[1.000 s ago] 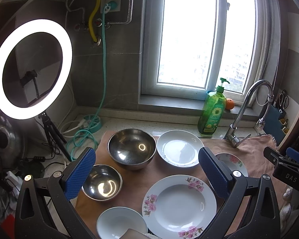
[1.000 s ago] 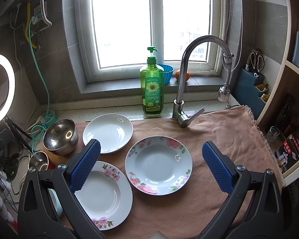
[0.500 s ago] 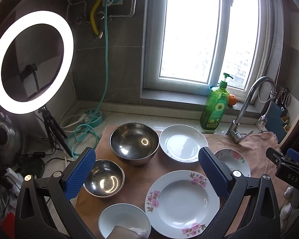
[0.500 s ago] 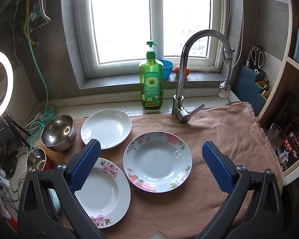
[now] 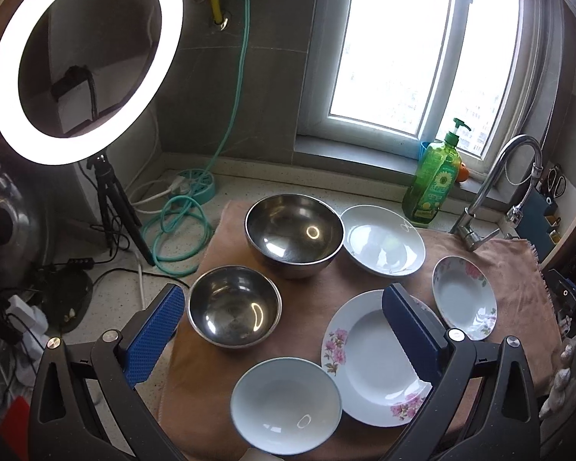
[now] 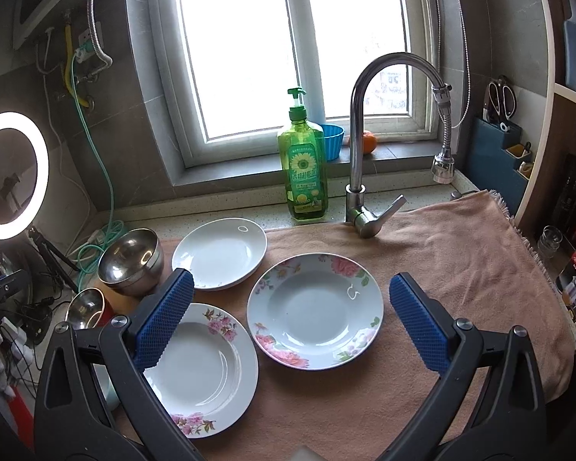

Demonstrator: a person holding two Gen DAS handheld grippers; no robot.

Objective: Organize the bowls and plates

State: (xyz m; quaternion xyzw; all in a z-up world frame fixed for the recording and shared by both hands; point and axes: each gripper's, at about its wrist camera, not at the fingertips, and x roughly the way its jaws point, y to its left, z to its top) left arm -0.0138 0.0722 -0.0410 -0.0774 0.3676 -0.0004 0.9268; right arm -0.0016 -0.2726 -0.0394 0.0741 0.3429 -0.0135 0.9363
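Observation:
On the tan towel (image 5: 518, 292) lie a large steel bowl (image 5: 293, 235), a small steel bowl (image 5: 234, 310), a pale blue bowl (image 5: 286, 405), a plain white plate (image 5: 384, 246) and two flowered plates (image 5: 368, 353) (image 5: 464, 296). My left gripper (image 5: 280, 330) is open, above the small steel bowl and the near flowered plate. My right gripper (image 6: 290, 317) is open and empty, above the flowered plate (image 6: 315, 309). In the right wrist view the other flowered plate (image 6: 199, 368), white plate (image 6: 219, 252) and large steel bowl (image 6: 131, 261) lie left.
A green soap bottle (image 6: 302, 171) and a steel tap (image 6: 364, 130) stand at the back by the window. A lit ring light (image 5: 84, 53) on a tripod, a green hose (image 5: 176, 226) and cables crowd the left. A shelf unit (image 6: 568, 230) stands right.
The left gripper has risen and drawn back, so the pale blue bowl and more of the towel show. The right gripper has moved slightly forward. Both jaws stay open.

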